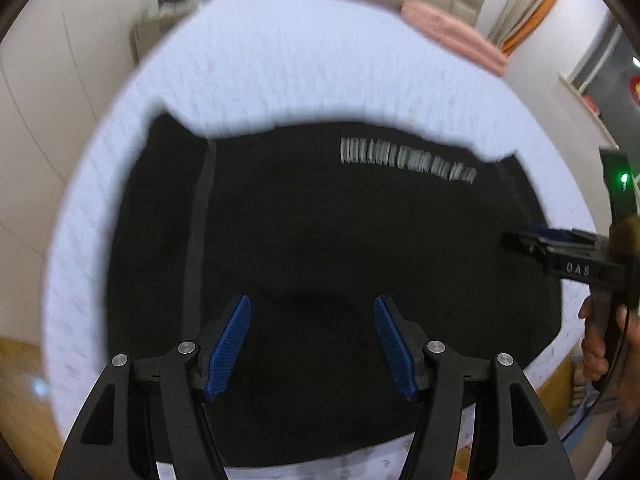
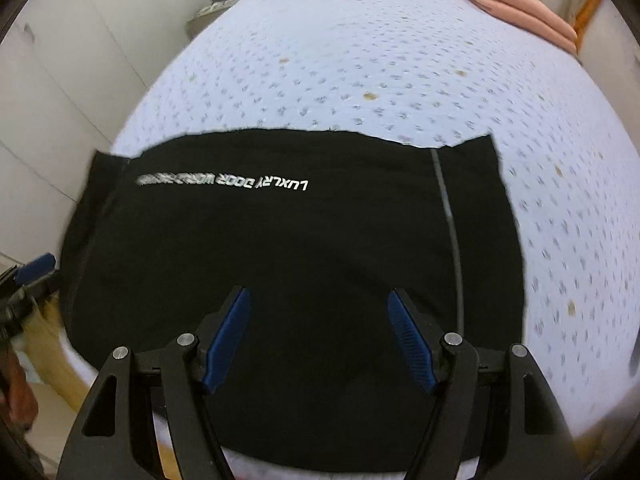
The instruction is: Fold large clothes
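— Where is it lying?
— The black printed cotton garment (image 2: 280,260) is lying flat on the dotted white bedsheet (image 2: 360,60) (near edge).
— And the grippers?
— The left gripper (image 1: 312,344) and the right gripper (image 2: 320,340) are both gaping, holding nothing.

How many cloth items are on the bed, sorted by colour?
Black: 1, the black garment spread flat on the bed.
Pink: 1, the pink folded cloth at the far corner.
Total: 2
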`<control>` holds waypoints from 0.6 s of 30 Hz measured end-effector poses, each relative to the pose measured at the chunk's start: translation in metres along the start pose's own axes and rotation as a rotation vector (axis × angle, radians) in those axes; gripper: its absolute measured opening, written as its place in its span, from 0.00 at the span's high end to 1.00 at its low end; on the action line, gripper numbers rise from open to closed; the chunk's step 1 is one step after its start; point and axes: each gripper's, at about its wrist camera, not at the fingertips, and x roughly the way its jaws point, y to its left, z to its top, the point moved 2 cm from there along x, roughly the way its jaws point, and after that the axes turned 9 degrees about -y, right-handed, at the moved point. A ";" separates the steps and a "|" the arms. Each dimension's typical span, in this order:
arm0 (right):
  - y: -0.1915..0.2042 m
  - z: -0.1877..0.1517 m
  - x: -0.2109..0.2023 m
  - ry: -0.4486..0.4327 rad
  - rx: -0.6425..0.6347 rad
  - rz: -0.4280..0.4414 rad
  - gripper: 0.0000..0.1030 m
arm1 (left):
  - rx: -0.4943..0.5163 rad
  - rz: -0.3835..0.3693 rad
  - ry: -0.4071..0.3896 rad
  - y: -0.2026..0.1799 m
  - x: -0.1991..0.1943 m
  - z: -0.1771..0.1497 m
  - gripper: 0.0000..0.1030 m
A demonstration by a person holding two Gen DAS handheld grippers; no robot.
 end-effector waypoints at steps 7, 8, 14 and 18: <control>-0.016 -0.022 0.058 0.034 -0.051 -0.024 0.18 | 0.070 0.063 -0.106 -0.004 0.026 -0.023 0.28; -0.014 -0.023 0.062 0.011 -0.068 -0.032 0.17 | 0.081 0.075 -0.127 -0.005 0.027 -0.023 0.27; -0.024 -0.030 0.061 -0.076 -0.082 -0.004 0.15 | 0.047 0.060 -0.226 0.003 0.012 -0.027 0.25; -0.029 -0.014 0.030 -0.161 -0.089 0.065 0.23 | 0.044 0.039 -0.313 0.004 -0.013 -0.020 0.26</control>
